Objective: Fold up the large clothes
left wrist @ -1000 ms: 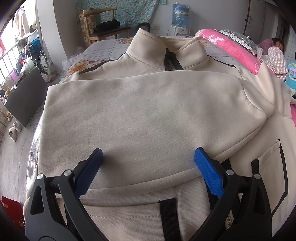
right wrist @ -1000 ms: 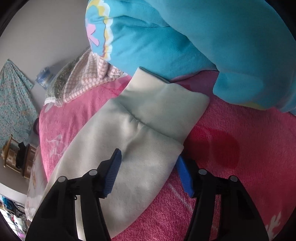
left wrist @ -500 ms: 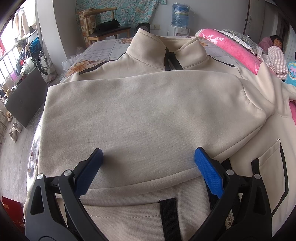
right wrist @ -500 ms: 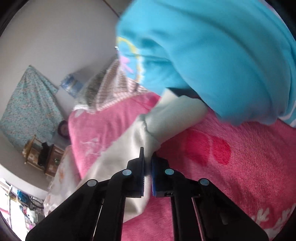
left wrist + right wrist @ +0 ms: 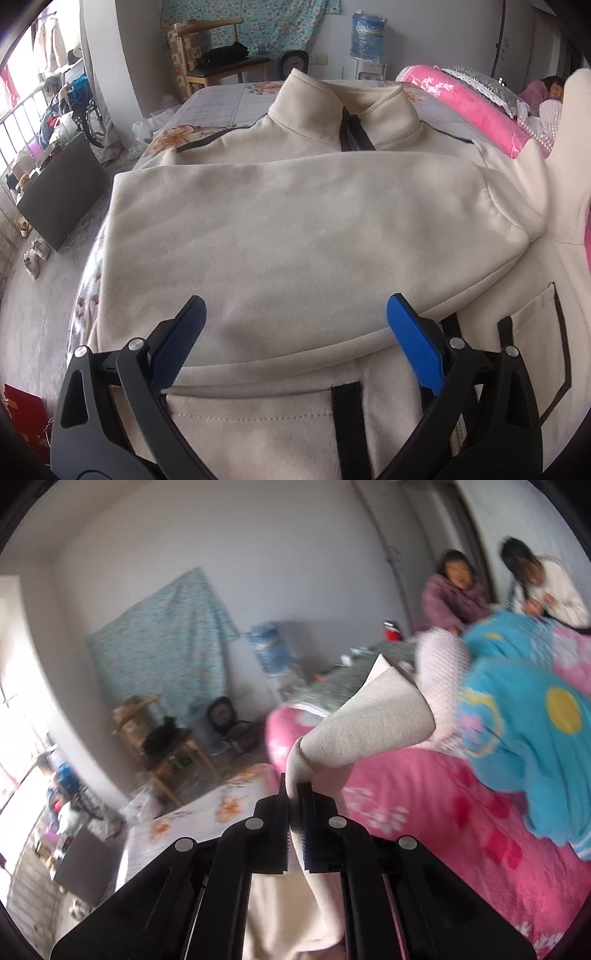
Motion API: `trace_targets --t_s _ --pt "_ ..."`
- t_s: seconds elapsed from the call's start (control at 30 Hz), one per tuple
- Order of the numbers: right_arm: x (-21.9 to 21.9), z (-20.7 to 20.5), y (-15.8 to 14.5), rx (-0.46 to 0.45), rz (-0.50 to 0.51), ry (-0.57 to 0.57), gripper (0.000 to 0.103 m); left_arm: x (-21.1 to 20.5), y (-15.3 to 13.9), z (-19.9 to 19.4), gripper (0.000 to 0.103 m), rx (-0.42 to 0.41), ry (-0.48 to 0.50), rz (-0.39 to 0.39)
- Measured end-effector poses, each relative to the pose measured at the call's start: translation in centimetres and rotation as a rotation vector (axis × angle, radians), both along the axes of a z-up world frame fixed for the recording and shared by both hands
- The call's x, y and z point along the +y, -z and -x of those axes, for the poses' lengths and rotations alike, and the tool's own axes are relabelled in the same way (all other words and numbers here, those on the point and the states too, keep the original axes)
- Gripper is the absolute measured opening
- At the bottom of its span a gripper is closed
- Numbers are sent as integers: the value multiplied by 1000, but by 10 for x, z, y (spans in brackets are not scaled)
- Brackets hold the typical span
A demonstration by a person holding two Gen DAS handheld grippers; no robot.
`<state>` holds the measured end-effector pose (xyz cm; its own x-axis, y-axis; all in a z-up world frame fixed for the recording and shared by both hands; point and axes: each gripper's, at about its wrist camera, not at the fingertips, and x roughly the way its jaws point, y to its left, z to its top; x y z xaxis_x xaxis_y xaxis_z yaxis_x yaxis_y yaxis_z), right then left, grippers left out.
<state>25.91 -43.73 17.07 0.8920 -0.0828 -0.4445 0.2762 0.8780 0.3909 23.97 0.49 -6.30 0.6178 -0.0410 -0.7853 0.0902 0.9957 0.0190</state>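
Right wrist: right hand-held gripper [image 5: 294, 794] clamped on sleeve cuff [image 5: 373, 723]; left hand-held gripper [image 5: 295, 314] wide apart over jacket [image 5: 295, 229].

Cream jacket [image 5: 295, 229], black zip and pocket trim. Pink blanket [image 5: 424, 805], red and white flowers. Turquoise quilt [image 5: 524, 716], yellow dot. Teal floral curtain [image 5: 258, 18]. Blue gripper pads [image 5: 413, 343].

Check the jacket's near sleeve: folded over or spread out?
Folded: the sleeve lies flat across the jacket chest, cuff toward the far side.
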Motion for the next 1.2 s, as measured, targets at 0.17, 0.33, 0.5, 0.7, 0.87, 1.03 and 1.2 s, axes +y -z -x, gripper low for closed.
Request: trace_targets --t_s 0.17,0.33,0.5,0.7,0.87,1.03,1.2 --pt "83 -6 -37 -85 40 -202 6 23 -28 19 77 -18 -23 58" --pt "188 -11 -43 -139 65 -440 6 59 -39 38 69 -25 -56 92" --pt "280 -16 7 2 79 -722 49 94 -40 62 67 -34 -51 172" --pt "270 -2 75 106 53 -777 54 116 -35 71 67 -13 -36 254" --pt "206 5 122 221 72 -660 60 114 -36 44 67 -14 -28 283" --pt "133 7 160 311 122 -517 61 114 -24 0 54 22 -107 245" --pt "94 -18 187 390 56 -487 61 121 -6 -37 42 92 -224 186"
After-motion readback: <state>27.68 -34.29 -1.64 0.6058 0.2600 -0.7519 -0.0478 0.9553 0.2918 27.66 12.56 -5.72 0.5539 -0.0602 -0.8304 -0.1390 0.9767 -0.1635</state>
